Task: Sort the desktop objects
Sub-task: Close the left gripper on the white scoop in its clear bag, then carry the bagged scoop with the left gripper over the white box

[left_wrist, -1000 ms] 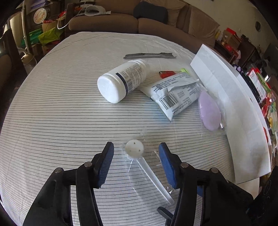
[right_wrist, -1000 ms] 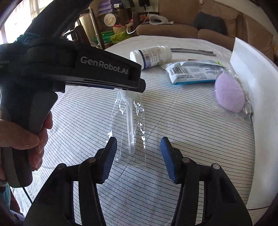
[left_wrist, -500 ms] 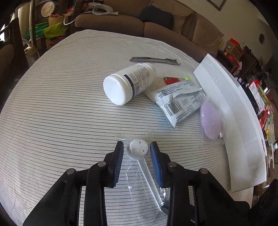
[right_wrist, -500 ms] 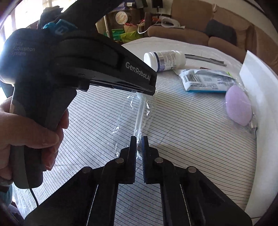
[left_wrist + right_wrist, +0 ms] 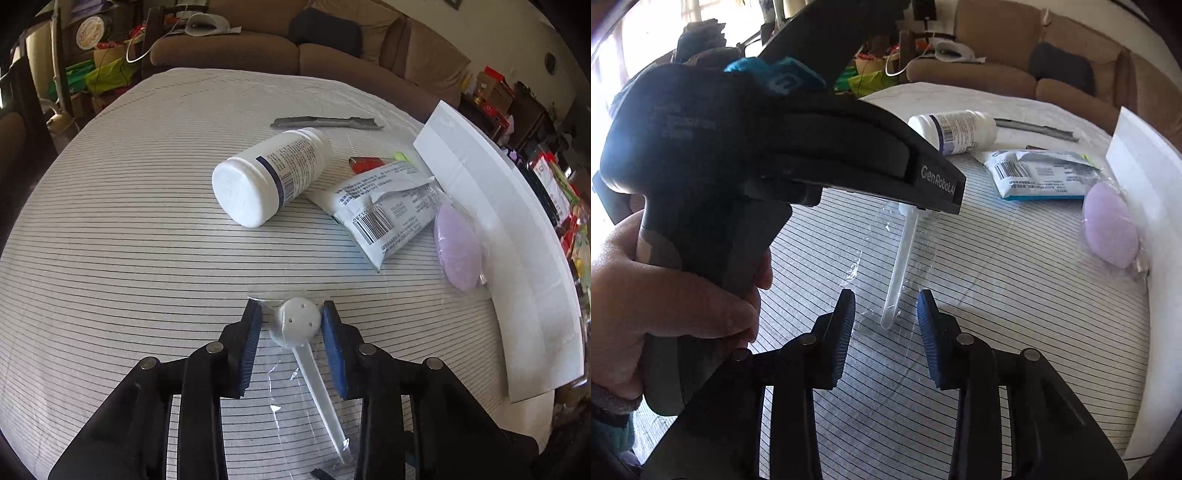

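Note:
A white plastic spoon with a round, holed head [image 5: 298, 322], sealed in a clear wrapper, is held off the striped tablecloth. My left gripper [image 5: 291, 317] is shut on the spoon's head; both blue pads touch the wrapper around it. In the right wrist view the spoon's handle [image 5: 901, 269] hangs down from the left gripper's body [image 5: 849, 166]. My right gripper [image 5: 886, 314] is open, its pads on either side of the handle's tip without touching it.
On the table lie a white pill bottle [image 5: 269, 177] on its side, a white sachet with a barcode [image 5: 384, 210], a lilac oval puff in a wrapper [image 5: 458, 254], a red item [image 5: 365, 162], a grey strip [image 5: 325, 122] and a white foam board [image 5: 498, 236] at the right edge.
My left gripper closed on the spoon's head and lifted it. My right gripper first shut on the handle's tip, then opened again and let it go.

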The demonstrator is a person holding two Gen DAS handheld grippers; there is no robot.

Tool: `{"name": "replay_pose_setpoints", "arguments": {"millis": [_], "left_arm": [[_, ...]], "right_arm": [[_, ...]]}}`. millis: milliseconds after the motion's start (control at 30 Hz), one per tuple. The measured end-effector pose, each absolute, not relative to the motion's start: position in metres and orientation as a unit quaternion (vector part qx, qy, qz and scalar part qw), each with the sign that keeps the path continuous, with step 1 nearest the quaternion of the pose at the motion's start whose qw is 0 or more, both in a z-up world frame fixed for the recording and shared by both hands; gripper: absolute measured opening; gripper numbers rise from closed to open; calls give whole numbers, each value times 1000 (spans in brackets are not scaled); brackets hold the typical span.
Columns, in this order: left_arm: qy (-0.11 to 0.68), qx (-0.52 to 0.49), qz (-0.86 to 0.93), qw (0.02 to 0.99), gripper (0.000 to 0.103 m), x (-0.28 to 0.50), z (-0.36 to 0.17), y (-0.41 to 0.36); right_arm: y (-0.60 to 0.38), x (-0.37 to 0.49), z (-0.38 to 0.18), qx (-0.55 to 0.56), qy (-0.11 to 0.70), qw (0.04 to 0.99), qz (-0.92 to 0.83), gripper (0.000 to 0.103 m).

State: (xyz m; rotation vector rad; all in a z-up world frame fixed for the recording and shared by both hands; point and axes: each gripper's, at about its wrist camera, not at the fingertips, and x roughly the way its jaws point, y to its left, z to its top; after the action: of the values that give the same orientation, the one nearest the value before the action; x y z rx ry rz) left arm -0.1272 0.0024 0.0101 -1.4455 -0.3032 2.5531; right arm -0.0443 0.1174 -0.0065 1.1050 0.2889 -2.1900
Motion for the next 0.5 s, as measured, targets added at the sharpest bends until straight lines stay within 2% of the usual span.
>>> {"name": "replay_pose_setpoints", "arguments": {"millis": [33, 67, 133, 200, 500], "left_arm": [[-101, -492, 858, 105, 28, -128, 10, 1], [-94, -495, 856, 110, 28, -129, 11, 1], [-93, -500, 853, 116, 27, -128, 11, -1], [-106, -503, 849, 121, 26, -126, 10, -3], [-139, -473, 857, 149, 25, -106, 41, 0]], "right_arm": [[117, -44, -5, 418, 107, 331, -839, 24], [116, -46, -5, 418, 103, 337, -837, 11], [113, -47, -7, 426, 102, 344, -830, 8], [114, -47, -7, 428, 102, 348, -828, 0], [139, -43, 14, 428, 54, 352, -831, 1]]}}
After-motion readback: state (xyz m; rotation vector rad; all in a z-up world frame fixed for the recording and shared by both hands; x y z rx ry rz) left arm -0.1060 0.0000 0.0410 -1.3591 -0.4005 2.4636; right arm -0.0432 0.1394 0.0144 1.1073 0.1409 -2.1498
